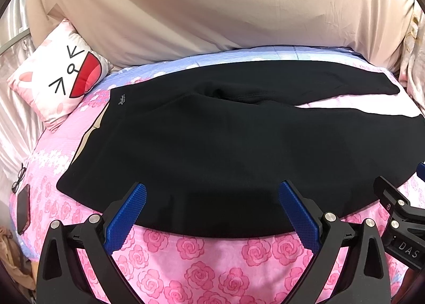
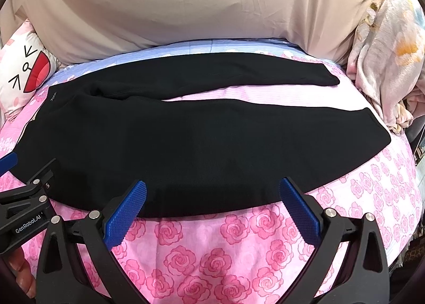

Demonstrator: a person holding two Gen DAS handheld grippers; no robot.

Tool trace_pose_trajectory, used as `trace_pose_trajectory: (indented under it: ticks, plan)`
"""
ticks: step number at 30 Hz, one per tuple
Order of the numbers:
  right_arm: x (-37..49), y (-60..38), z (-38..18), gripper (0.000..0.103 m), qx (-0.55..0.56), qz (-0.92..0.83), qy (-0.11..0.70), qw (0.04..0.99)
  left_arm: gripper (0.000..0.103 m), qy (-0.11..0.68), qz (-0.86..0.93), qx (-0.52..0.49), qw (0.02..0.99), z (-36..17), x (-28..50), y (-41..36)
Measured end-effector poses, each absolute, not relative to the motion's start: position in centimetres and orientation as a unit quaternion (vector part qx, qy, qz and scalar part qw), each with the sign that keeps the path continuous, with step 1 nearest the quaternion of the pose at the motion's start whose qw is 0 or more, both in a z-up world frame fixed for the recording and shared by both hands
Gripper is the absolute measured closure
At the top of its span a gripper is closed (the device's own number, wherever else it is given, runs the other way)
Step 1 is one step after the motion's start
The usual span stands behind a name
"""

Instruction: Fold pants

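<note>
Left hand-held gripper (image 1: 212,188) spread wide, blue pads (image 1: 124,219) apart and grasping nothing, poised over the near hem edge of the black pants (image 1: 212,144). Right hand-held gripper (image 2: 212,187) likewise splayed and empty, just beside the left one, tips over the same near edge further toward the leg ends; body of each visible at the margin of the other's view. Pants laid flat across the bed, waistband with a small pale logo (image 1: 122,97) to the left, both legs stretching right, the far leg lying apart from the near one with a wedge of bedding between. Underneath, a pink rose-print bedspread (image 1: 191,264), turning pale blue at the far side. Cartoon-face pillow (image 1: 58,78) at the far left of the bed, near the waistband but not touching. Glasses (image 1: 20,179) and a dark phone (image 1: 23,209) at the left edge of the bedspread. Beige sheet (image 1: 212,6) draped behind; floral fabric (image 2: 385,51) bunched at the right.
</note>
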State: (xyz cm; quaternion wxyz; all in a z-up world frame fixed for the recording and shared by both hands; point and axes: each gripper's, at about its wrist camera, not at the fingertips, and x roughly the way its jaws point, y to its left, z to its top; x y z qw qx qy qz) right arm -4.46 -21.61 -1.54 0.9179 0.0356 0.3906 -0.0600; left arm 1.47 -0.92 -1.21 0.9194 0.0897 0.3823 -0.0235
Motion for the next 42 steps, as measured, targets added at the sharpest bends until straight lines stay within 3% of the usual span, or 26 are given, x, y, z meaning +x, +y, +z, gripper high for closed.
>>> trace_pose_trajectory:
  ticks: [25,31,35,42]
  plan:
    - [-1.4,-24.0,-2.5,0.005,0.045,-0.069,0.397,0.914,0.005,0.407,-0.026,0.068,0.911,-1.8,5.3,-0.1]
    - [4.3,-33.5,-0.9,0.005,0.099,-0.137,0.366,0.915,0.005,0.393,0.004,0.015,0.919,0.0,10.9,5.3]
    - [10.1,-41.0,0.3,0.005,0.077,-0.185,0.353,0.914,0.005,0.384,0.029,-0.018,0.923,1.3,15.9,9.4]
    - [21.0,-54.5,-1.3,0.005,0.106,-0.182,0.388,0.897,0.005,0.417,0.07,-0.028,0.906,1.2,25.8,15.9]
